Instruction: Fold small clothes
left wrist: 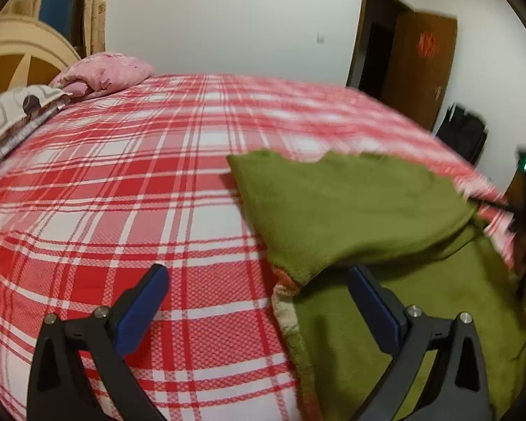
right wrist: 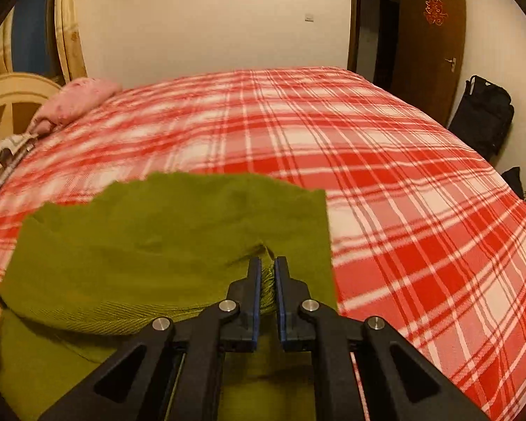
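An olive-green garment (left wrist: pixel 354 207) lies on a bed with a red and white checked cover (left wrist: pixel 129 189). Part of it is lifted and folded over the rest. In the right wrist view my right gripper (right wrist: pixel 267 263) is shut on a bunched fold of the green garment (right wrist: pixel 164 238), holding that flap above the lower layer. In the left wrist view my left gripper (left wrist: pixel 259 280) stands open above the cover, its right finger over the garment's near edge, with nothing between the fingers. An orange and cream trim (left wrist: pixel 284 294) shows along the garment's left border.
A pink pillow (left wrist: pixel 101 73) and a patterned quilt (left wrist: pixel 14 108) lie at the bed's head by a wooden headboard (left wrist: pixel 21 59). A brown door (right wrist: pixel 431 35) stands ajar at the far right, with a black bag (right wrist: pixel 484 112) on the floor beside the bed.
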`<action>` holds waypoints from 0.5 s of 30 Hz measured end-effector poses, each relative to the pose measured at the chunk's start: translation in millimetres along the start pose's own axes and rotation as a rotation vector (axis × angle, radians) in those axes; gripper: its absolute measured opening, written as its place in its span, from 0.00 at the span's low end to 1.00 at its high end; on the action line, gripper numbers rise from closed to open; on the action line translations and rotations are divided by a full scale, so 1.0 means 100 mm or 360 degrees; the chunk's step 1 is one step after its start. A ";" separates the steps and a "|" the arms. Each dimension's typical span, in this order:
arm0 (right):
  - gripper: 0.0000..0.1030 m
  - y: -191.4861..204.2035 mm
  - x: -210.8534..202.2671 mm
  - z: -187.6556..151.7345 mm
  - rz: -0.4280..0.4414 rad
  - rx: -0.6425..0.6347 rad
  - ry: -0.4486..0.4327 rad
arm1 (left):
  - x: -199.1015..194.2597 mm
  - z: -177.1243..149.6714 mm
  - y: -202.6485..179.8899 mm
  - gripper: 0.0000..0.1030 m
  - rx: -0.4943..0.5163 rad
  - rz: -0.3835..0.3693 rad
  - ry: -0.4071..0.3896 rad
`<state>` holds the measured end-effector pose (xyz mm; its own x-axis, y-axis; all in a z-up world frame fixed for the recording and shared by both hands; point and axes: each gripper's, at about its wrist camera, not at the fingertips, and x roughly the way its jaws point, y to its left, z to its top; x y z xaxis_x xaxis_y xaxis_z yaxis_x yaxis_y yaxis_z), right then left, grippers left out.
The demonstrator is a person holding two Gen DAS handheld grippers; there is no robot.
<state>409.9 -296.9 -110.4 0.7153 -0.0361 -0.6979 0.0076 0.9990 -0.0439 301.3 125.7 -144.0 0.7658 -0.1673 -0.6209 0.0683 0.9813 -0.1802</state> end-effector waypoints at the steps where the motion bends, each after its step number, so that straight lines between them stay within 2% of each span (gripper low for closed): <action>1: 0.07 -0.01 0.01 -0.05 0.0003 -0.0025 0.0028 | -0.02 0.01 0.03 1.00 -0.0033 -0.0010 -0.0015; 4: 0.09 -0.05 0.02 -0.20 -0.0007 -0.0064 0.0114 | 0.02 0.08 0.12 1.00 -0.0137 0.0007 -0.0002; 7: 0.10 -0.10 -0.08 -0.24 -0.0116 -0.0111 0.0079 | 0.12 0.16 0.11 1.00 -0.0127 0.0086 0.0032; 8: 0.15 -0.11 -0.12 -0.22 -0.0146 -0.0108 0.0065 | 0.14 0.21 0.08 1.00 -0.0103 0.0113 0.0034; 9: 0.34 -0.12 -0.17 -0.18 -0.0164 -0.0095 0.0046 | 0.16 0.24 0.06 1.00 -0.0087 0.0122 0.0028; 11: 0.63 -0.09 -0.26 -0.11 -0.0126 -0.0070 0.0000 | 0.20 0.29 0.01 1.00 -0.0083 0.0136 0.0034; 14: 0.65 0.09 -0.36 -0.02 0.0046 -0.0054 -0.0081 | 0.36 0.28 -0.13 1.00 0.0031 0.0186 0.0130; 15: 0.65 0.20 -0.33 0.00 0.0109 -0.0085 -0.0069 | 0.39 0.24 -0.16 1.00 0.0060 0.0209 0.0152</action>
<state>386.2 -275.2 -88.1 0.7425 0.0348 -0.6689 -0.0789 0.9962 -0.0358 345.3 105.8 -146.5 0.7055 -0.0442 -0.7073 -0.0027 0.9979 -0.0650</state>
